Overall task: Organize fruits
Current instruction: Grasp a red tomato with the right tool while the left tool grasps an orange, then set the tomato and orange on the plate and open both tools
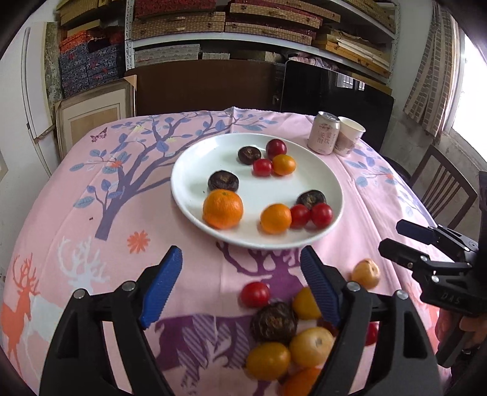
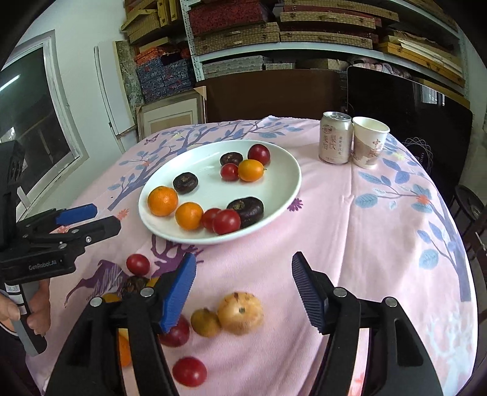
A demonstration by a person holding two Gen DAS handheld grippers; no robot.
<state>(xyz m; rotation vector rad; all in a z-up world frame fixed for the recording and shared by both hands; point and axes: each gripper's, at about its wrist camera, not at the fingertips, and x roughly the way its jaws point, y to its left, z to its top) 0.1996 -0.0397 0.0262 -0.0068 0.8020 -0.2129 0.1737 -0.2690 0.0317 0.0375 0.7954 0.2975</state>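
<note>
A white plate (image 1: 194,158) (image 2: 286,182) on the pink tablecloth holds several fruits: oranges (image 1: 223,208), red tomatoes (image 1: 321,214) and dark purple fruits (image 1: 223,180). Loose fruit lies near the table's front edge: a red tomato (image 1: 255,294), a dark fruit (image 1: 274,324) and yellow fruits (image 1: 311,346). My left gripper (image 1: 240,259) hangs open above this pile and holds nothing. My right gripper (image 2: 243,262) is open too, above a tan fruit (image 2: 240,312), a smaller yellow one (image 2: 205,321) and red tomatoes (image 2: 188,371). Each gripper shows in the other's view (image 1: 392,240) (image 2: 91,217).
A drink can (image 1: 322,132) (image 2: 335,137) and a paper cup (image 1: 348,135) (image 2: 369,141) stand at the table's far right. A wooden chair (image 1: 447,189) is at the right. Shelves with stacked boxes (image 1: 213,24) and a black panel (image 1: 334,88) are behind the table.
</note>
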